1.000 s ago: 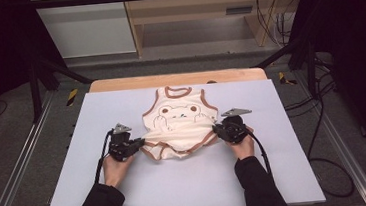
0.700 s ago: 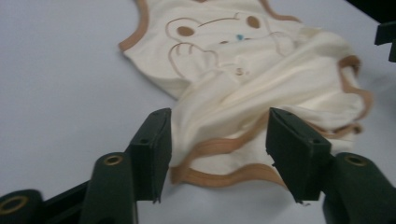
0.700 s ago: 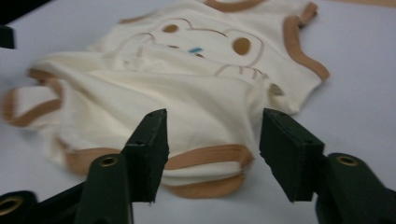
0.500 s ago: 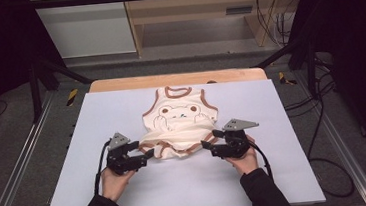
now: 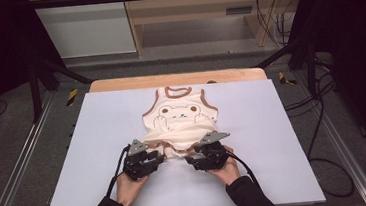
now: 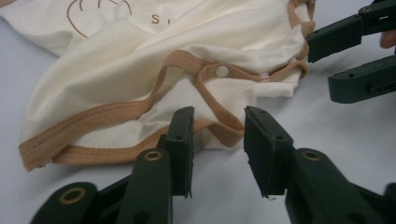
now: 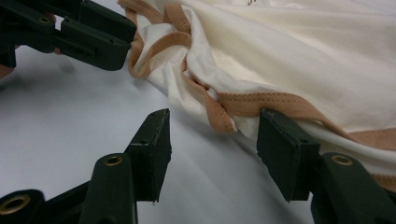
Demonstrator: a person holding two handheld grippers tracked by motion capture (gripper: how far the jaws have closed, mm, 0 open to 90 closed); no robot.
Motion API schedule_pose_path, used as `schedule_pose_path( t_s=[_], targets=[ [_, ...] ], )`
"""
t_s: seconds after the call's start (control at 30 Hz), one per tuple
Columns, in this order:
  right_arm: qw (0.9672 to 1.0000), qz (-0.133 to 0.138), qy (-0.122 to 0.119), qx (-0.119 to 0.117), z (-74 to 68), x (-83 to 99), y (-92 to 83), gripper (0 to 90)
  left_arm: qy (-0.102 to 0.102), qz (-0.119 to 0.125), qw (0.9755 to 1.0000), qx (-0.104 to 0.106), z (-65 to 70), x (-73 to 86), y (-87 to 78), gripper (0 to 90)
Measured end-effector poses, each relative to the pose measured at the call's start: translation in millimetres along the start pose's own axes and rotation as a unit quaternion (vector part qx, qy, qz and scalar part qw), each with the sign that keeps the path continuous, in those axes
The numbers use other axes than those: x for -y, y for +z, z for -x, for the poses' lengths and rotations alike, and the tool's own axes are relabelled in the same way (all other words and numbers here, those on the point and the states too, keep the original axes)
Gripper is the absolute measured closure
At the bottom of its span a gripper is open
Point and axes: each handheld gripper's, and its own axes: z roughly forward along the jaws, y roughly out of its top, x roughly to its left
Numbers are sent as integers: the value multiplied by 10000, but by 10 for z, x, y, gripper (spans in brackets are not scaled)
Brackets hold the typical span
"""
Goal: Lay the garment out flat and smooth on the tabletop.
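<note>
**On the white surface, both grippers regroup at a baby bodysuit's hem**

On the near half of the white surface, a cream baby bodysuit lies face up, its lower edge bunched toward the person. A second ago the two grippers were at the garment's sides; now both sit close together at the rumpled bottom hem. The left gripper has just been closing, yet its jaws stand partly open, with a loop of tan trim just ahead of them, unpinched. The right gripper has also just been closing and holds nothing; its one jaw rests against the tan edging. A fresh grasp on the hem looks likely, probably for folding. Print is limited to a bear drawing; a lone letter "S" shows in the left gripper view, the rest unreadable.
</note>
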Motion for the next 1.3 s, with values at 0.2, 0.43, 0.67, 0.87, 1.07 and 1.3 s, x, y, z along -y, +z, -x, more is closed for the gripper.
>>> schedule_pose_path(
  t_s=[0.2,0.43,0.67,0.87,1.07,1.3],
  targets=[
    [9991,-112,-183,371,-15,-29,171,657,150,-231,9995,-159,16,23,92,732],
    [9993,-59,-153,325,-27,-63,85,799,143,-74,9998,-151,34,-2,29,748],
    [9998,-24,-68,187,-45,-100,27,789,243,374,9988,-214,142,-98,-70,530],
    [9997,31,-58,223,-36,-107,-10,733,445,-242,9979,-409,142,-30,108,589],
    [9996,9,-39,269,-18,-106,-22,812,269,-306,9988,-281,96,-22,123,785],
    [9998,39,-60,189,-26,-146,-137,836,84,-114,9999,66,70,-75,-62,851]
  ],
)
